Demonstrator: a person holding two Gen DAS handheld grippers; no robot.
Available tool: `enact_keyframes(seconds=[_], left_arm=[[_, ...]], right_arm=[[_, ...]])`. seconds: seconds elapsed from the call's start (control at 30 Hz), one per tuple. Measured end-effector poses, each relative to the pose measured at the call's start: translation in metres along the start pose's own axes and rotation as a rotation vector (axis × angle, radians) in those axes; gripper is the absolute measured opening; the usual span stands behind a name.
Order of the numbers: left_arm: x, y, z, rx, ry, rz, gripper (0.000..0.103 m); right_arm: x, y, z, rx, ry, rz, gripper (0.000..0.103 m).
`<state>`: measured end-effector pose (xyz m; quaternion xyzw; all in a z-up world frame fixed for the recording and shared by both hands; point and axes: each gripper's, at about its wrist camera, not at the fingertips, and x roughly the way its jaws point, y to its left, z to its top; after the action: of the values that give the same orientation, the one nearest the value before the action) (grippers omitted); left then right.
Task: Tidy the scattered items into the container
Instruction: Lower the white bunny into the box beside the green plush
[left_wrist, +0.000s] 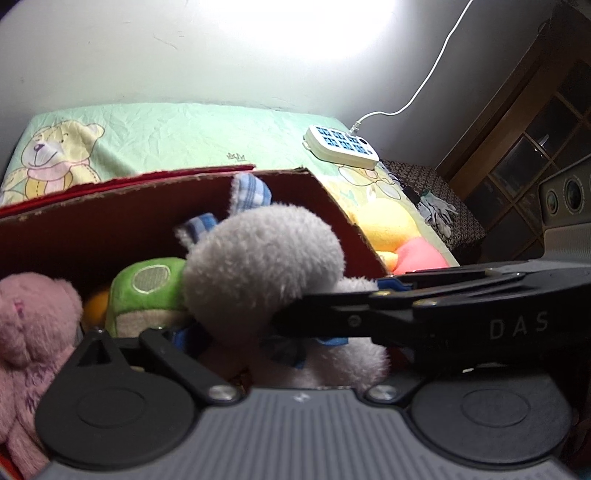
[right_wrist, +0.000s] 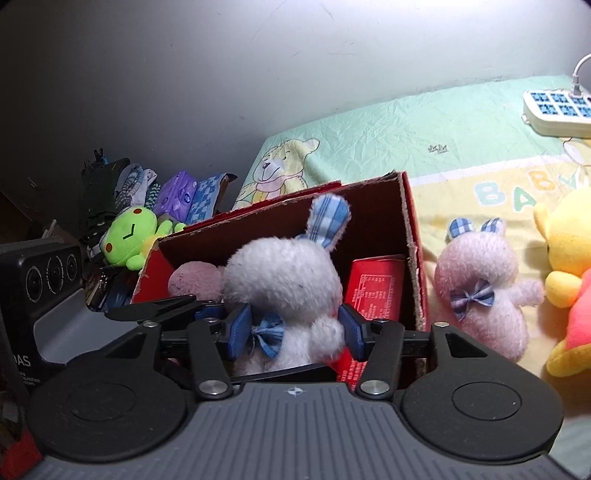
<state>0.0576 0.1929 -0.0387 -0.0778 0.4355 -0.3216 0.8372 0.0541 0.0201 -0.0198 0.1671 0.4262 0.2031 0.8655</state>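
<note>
Right wrist view: white bunny (right_wrist: 284, 295) stands upright, ears toward upper frame, inside red box (right_wrist: 413, 258); right tongs (right_wrist: 295, 332) released; left tongs (left_wrist: 207, 321) spread wide.

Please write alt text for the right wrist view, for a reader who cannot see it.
The right tongs straddle a grey plush rabbit with blue checked ears, its body between the blue pads, over an open red cardboard box. A pink rabbit and a yellow plush toy lie beside the box on a pastel baby blanket.
</note>
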Motion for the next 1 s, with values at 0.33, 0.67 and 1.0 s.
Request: enact_keyframes(seconds=[0.33,0.67,1.0], left_arm=[[-0.006,0.005,-0.002,-0.003,-0.006,-0.020,0.101],[-0.002,-0.016,-0.003,0.057,0.033,0.097,0.101],[0.012,-0.040,-0.002,0.128,0.093,0.258,0.102]], right_arm=[[-0.003,-0.010,0.000,0.045,-0.003,-0.017,0.025],[0.018,-0.010,-0.007,0.089,0.058,0.008,0.025],[0.007,-0.012,-0.008,0.083,0.041,0.015,0.026]])
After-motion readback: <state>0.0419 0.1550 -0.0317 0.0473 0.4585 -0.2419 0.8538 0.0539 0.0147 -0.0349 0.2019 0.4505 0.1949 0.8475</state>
